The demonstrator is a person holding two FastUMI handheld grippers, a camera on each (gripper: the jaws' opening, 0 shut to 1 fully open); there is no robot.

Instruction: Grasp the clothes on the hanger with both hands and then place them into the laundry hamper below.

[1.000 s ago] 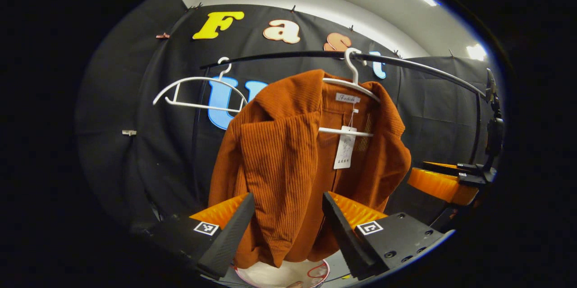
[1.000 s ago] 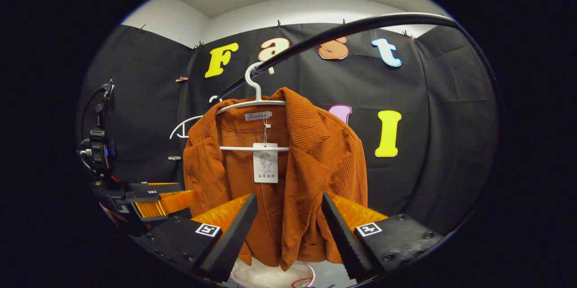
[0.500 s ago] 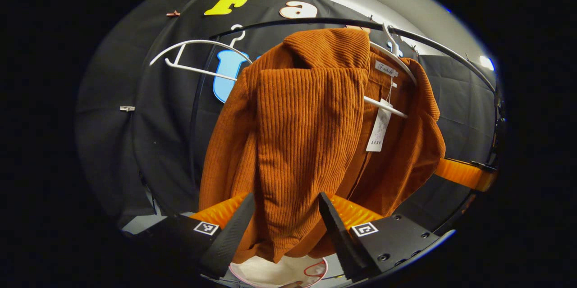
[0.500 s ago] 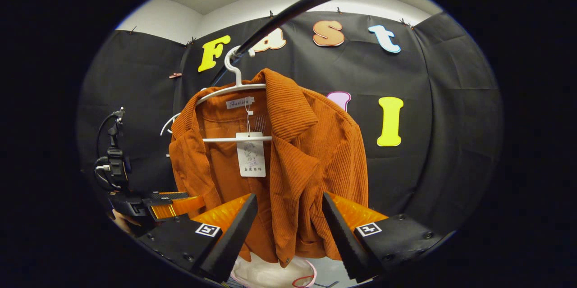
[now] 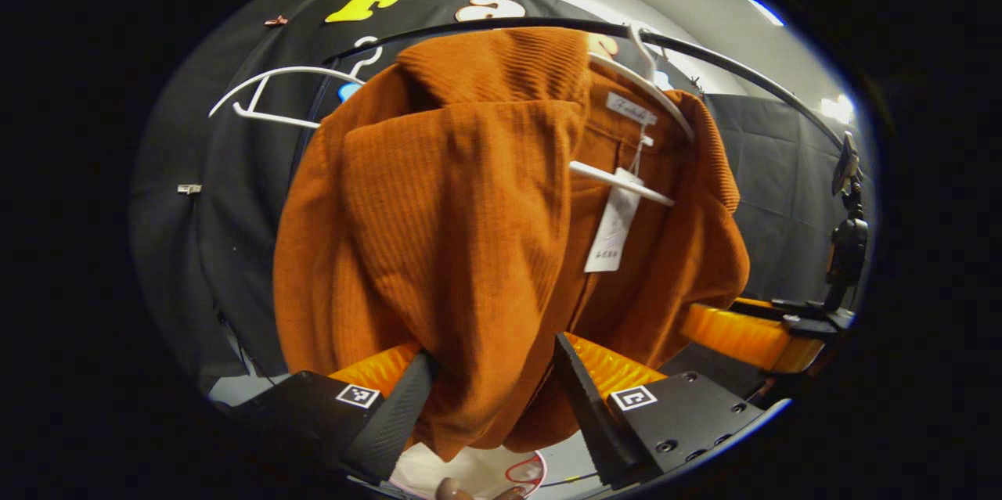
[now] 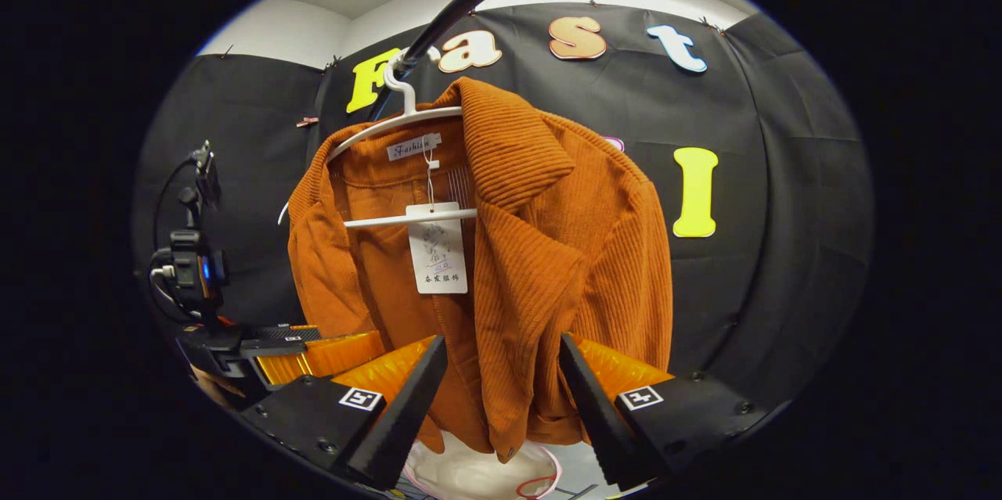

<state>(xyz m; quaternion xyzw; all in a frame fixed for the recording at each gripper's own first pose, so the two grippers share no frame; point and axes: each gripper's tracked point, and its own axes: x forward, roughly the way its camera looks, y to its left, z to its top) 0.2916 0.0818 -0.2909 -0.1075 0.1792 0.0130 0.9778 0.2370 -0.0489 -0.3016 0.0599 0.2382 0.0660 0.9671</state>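
An orange corduroy jacket [image 5: 462,226] hangs on a white hanger [image 5: 650,89] from a black rail [image 5: 751,77], with a paper tag at its collar. My left gripper [image 5: 489,398] is open, and the jacket's lower left front hangs between its fingers. The right gripper view shows the same jacket [image 6: 556,250] on its hanger [image 6: 399,113]. My right gripper [image 6: 501,398] is open with the jacket's right front edge hanging between its fingers. Below the hem lies the white laundry hamper [image 6: 477,476], mostly hidden, also seen as the hamper [image 5: 477,469] in the left gripper view.
An empty white hanger [image 5: 266,89] hangs on the rail to the jacket's left. The right gripper [image 5: 744,332] reaches in from the right of the left gripper view. The left gripper [image 6: 313,351] with its camera gear [image 6: 188,265] is at the left of the right gripper view. Fingertips of a hand [image 5: 450,491] show at the bottom.
Both grippers have moved in towards the jacket, which now looks larger. The cloth now hangs deeper between the left gripper's fingers. Both stay open.
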